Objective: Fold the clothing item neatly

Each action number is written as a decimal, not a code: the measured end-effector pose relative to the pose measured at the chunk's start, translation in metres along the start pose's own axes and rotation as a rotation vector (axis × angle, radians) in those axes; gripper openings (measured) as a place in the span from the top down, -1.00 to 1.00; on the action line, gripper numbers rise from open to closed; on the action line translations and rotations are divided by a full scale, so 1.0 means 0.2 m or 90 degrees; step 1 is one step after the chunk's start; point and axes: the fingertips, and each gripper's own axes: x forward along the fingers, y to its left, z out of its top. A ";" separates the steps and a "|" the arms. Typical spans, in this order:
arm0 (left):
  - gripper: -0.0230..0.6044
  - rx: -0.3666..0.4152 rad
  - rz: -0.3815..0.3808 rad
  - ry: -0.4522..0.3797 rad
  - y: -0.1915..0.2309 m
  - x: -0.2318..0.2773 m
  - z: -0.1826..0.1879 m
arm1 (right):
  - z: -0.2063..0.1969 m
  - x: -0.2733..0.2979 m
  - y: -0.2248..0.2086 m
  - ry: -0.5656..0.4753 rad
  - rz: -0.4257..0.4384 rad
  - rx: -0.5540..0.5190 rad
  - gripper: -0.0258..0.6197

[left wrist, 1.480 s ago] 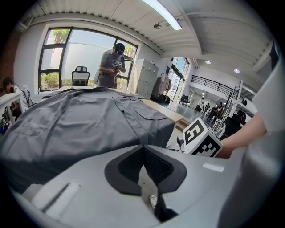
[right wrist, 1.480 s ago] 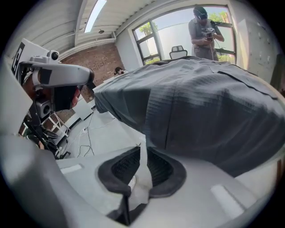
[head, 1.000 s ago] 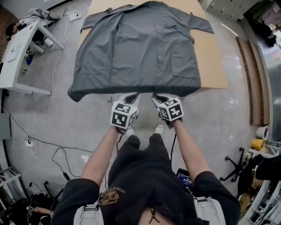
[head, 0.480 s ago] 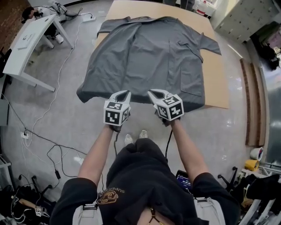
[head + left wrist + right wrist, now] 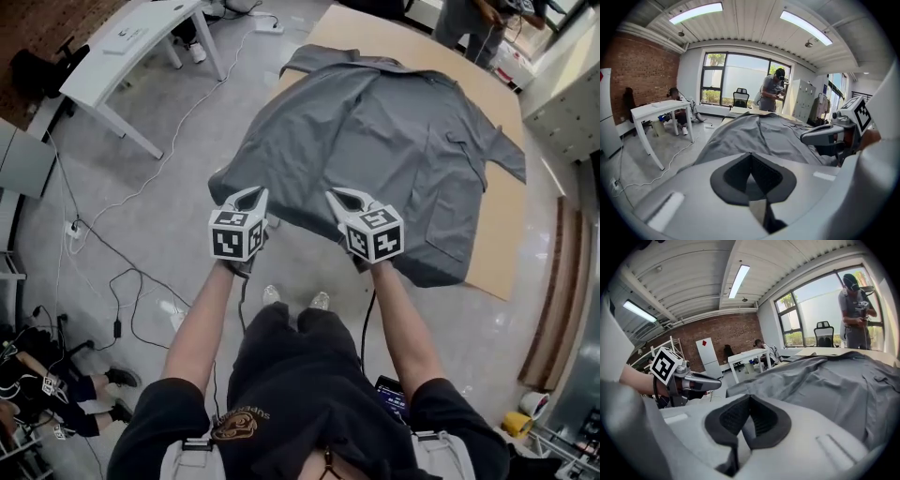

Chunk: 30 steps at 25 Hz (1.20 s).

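A grey shirt [image 5: 384, 141] lies spread open on a tan bench [image 5: 394, 42], its near hem hanging over the bench's near edge. A person holds two tools at that edge of the bench. The left tool [image 5: 251, 192] and the right tool [image 5: 339, 195] both have their jaws pressed together, apparently pinching the hem, though cloth between the pads is hard to make out.

shirt [image 5: 375, 141] on table [image 5: 367, 28], desk [image 5: 131, 37] at left
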 end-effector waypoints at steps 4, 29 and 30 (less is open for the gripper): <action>0.90 -0.017 0.037 0.006 0.27 -0.04 -0.05 | 0.05 0.18 0.11 0.019 0.025 -0.026 0.91; 0.33 -0.143 -0.229 0.196 0.97 0.35 -0.44 | 0.15 0.84 0.32 0.104 -0.082 -0.010 0.91; 0.49 -0.142 -0.234 0.204 0.96 0.35 -0.45 | 0.14 0.84 0.33 0.105 -0.082 -0.009 0.91</action>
